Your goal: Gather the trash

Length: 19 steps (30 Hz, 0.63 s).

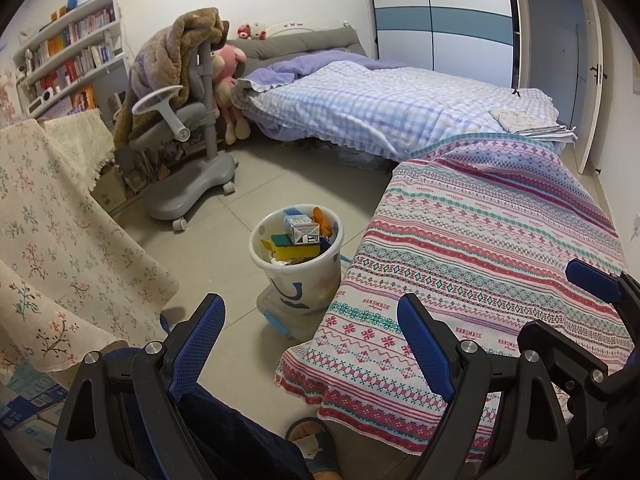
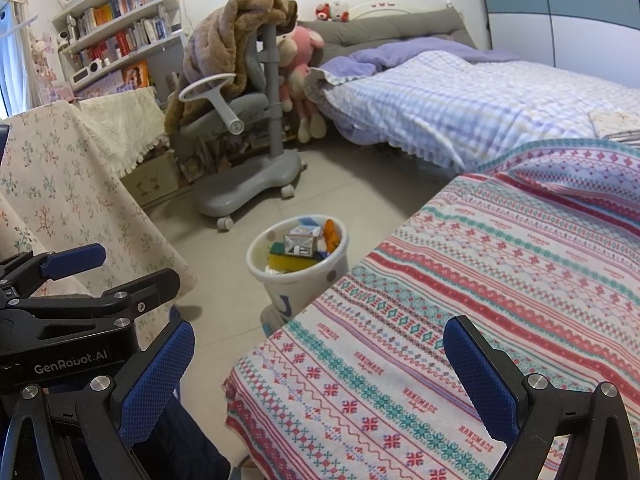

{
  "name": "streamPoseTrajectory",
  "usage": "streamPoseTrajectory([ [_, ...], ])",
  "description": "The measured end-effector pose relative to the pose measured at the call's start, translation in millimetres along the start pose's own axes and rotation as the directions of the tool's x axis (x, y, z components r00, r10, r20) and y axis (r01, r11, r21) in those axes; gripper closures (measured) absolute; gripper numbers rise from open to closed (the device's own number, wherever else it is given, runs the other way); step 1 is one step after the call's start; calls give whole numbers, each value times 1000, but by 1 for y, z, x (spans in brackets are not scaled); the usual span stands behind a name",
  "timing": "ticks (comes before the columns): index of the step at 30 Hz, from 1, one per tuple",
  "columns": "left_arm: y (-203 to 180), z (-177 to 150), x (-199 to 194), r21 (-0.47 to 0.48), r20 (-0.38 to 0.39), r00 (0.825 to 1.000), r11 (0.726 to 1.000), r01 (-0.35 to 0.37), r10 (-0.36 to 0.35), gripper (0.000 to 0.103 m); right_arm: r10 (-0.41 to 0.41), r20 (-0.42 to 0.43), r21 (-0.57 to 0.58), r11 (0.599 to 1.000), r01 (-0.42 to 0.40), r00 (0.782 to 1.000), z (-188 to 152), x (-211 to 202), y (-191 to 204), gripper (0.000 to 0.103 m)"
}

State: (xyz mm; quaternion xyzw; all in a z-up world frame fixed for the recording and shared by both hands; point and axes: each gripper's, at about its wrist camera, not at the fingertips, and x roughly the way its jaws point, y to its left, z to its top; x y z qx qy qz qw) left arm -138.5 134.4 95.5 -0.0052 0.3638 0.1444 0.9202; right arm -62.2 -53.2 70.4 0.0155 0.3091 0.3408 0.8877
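Note:
A white trash bin (image 1: 298, 276) (image 2: 298, 280) stands on the tiled floor, filled with a small carton (image 1: 303, 229) (image 2: 301, 244), a green and yellow sponge (image 1: 290, 245) (image 2: 285, 258) and an orange piece (image 1: 322, 220) (image 2: 331, 234). My left gripper (image 1: 316, 344) is open and holds nothing, low in the left wrist view, short of the bin. My right gripper (image 2: 320, 376) is open too, with nothing between its fingers, over the patterned cloth (image 2: 480, 300). The left gripper also shows in the right wrist view, at the left edge (image 2: 76, 292).
The patterned cloth (image 1: 480, 260) covers a surface right of the bin. A floral cloth (image 1: 60, 240) drapes on the left. A grey wheeled chair (image 1: 188, 152) with a brown blanket and a bed (image 1: 380, 108) stand behind. A person's slippered foot (image 1: 314, 444) is below.

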Motion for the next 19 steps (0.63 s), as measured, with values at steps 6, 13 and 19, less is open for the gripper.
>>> streamPoseTrajectory([
  [6, -2, 1, -2, 2, -1, 1000, 1000, 2, -2, 13, 0, -1, -1, 1000, 0, 1000, -1, -1, 1, 0],
  [13, -1, 1, 0, 1, -7, 1000, 1000, 6, -6, 13, -1, -3, 1, 1000, 1, 1000, -1, 0, 2, 0],
  [19, -2, 1, 1, 4, -10, 1000, 1000, 10, -10, 13, 2, -5, 2, 1000, -2, 1000, -2, 0, 3, 0],
])
